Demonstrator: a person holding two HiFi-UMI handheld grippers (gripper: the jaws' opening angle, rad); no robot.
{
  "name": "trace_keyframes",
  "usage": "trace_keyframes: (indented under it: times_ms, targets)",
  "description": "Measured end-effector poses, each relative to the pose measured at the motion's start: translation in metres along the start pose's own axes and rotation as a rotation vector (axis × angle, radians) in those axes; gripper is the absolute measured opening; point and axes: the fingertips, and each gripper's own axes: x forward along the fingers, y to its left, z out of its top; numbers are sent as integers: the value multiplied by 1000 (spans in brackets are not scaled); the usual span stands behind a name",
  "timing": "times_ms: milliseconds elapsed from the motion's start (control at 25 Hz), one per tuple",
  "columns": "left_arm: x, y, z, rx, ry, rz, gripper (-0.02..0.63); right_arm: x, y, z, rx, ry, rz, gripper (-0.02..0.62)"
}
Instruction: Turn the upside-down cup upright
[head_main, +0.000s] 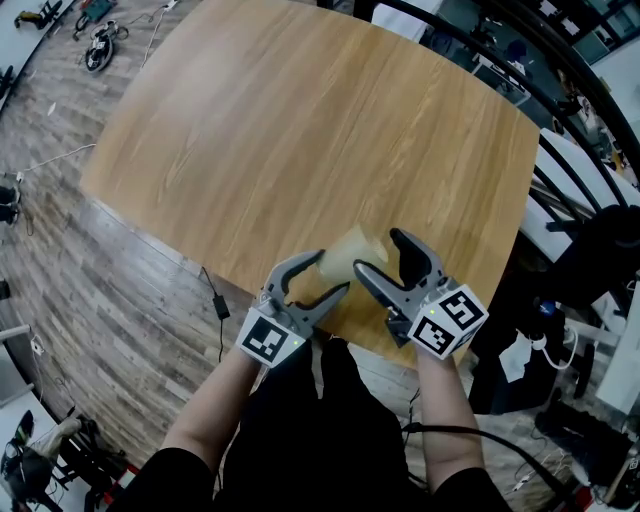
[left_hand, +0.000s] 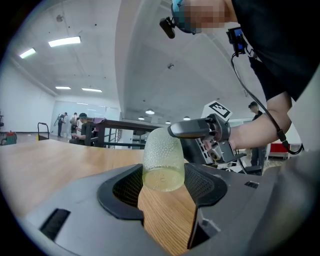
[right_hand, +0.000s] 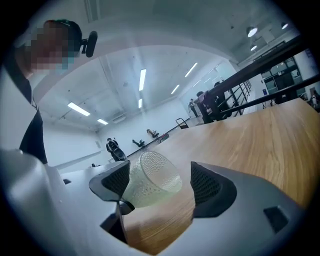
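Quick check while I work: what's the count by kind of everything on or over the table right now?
cup: 1
tongs: 2, the left tongs and the right tongs
table: 1
Total: 4

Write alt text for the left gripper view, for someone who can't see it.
A pale, dimpled, translucent cup is clamped between the two dark pads of the left gripper, with the wooden table beneath. Just behind it the right gripper, held by a person in a black top, reaches one jaw over the cup's far end.
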Motion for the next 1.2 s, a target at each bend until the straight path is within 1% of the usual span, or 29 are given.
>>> trace_keyframes:
  times_ms: [120, 200, 240, 280, 320, 360, 440, 520, 680, 760, 920, 1200]
  targets:
    - [2, 5, -3, -11, 13, 25, 268, -7, -3, 3, -34, -9, -12, 393]
    - [2, 7, -4, -7, 23, 33, 268, -14, -2, 11, -86, -26, -42, 379]
    - [1, 8, -4, -2, 26, 35, 267, -18, -1, 17, -127, -41, -78, 320]
    - [-1, 8, -3, 3, 27, 36, 268, -22, -1, 23, -173, -56, -122, 167]
    - [-2, 9, -3, 7, 27, 35, 268, -23, 1, 27, -220, -63, -158, 40]
    - [-3, 10, -2, 10, 26, 34, 268, -22, 4, 29, -265, -60, -178, 18]
    - [-5, 11, -2, 8, 27, 34, 267, -17, 14, 31, -347, -38, -188, 16]
    - [-4, 11, -2, 5, 29, 36, 267, -12, 23, 31, -405, -17, -180, 15]
    - [0, 10, -1, 10, 29, 42, 267, -5, 37, 25, -464, 29, -152, 15]
    - [0, 9, -1, 8, 30, 42, 267, -3, 34, 17, -460, 53, -168, 15]
    - [-1, 7, -5, 11, 28, 36, 265, 0, 18, 6, -426, 66, -215, 15]
    - [-4, 4, -2, 17, 29, 28, 262, 1, -9, -20, -359, 123, -271, 15]
